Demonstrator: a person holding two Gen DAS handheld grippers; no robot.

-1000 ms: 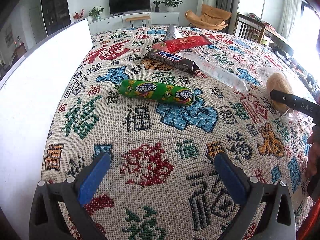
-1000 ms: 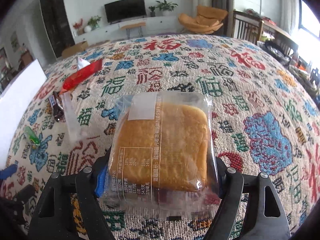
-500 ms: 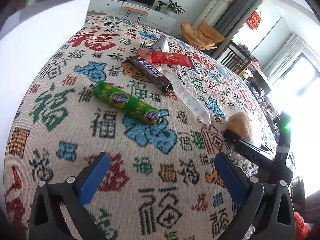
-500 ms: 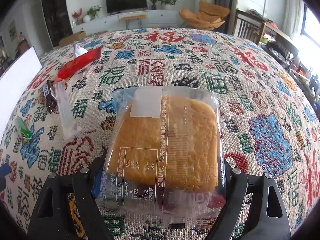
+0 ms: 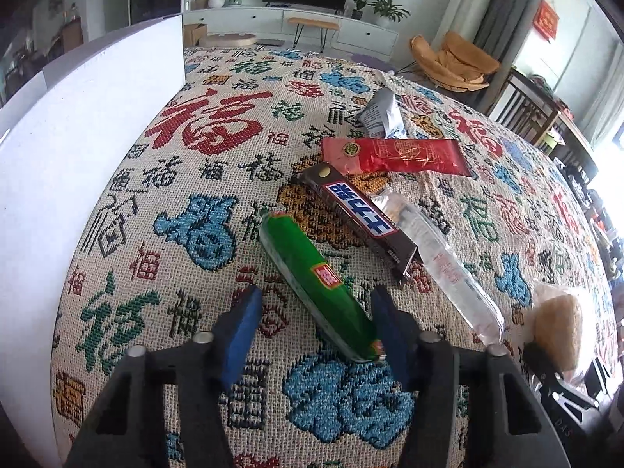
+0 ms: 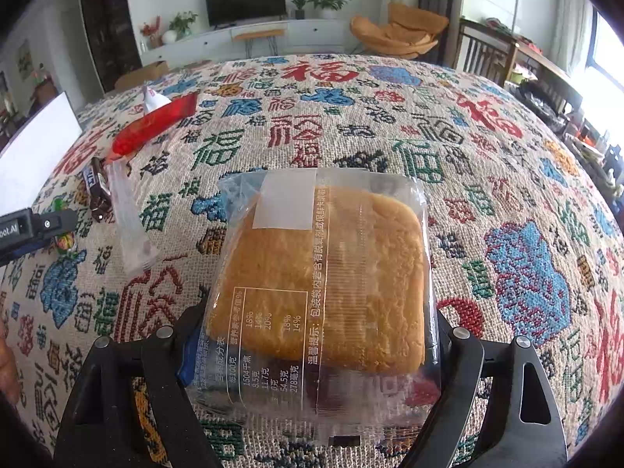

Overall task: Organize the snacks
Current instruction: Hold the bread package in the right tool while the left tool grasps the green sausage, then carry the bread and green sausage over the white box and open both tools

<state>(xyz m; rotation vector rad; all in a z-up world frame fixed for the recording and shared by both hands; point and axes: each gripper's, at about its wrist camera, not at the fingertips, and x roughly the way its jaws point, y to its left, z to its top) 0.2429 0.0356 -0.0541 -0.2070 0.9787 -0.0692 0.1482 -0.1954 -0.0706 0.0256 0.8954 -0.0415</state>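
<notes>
A green sausage stick (image 5: 308,273) lies on the patterned cloth (image 5: 187,234), its near end between the blue pads of my left gripper (image 5: 314,329). The jaws are closing: the right pad is at the wrapper, while the left pad (image 5: 241,327) still stands apart from it. My right gripper (image 6: 316,351) is shut on a clear packet of square yellow bread (image 6: 323,273), which fills the space between its fingers. From the left wrist view that bread (image 5: 553,327) shows at the right edge.
Beyond the sausage lie a brown chocolate bar (image 5: 358,214), a long clear packet (image 5: 444,269), a red packet (image 5: 394,156) and a silver-white packet (image 5: 380,115). A tall white panel (image 5: 78,156) borders the cloth on the left. A hand (image 6: 6,366) shows at the left edge.
My left gripper has moved forward over the green sausage and rolled, and its wide jaws have narrowed around the sausage's near end. The right gripper has barely moved with the bread.
</notes>
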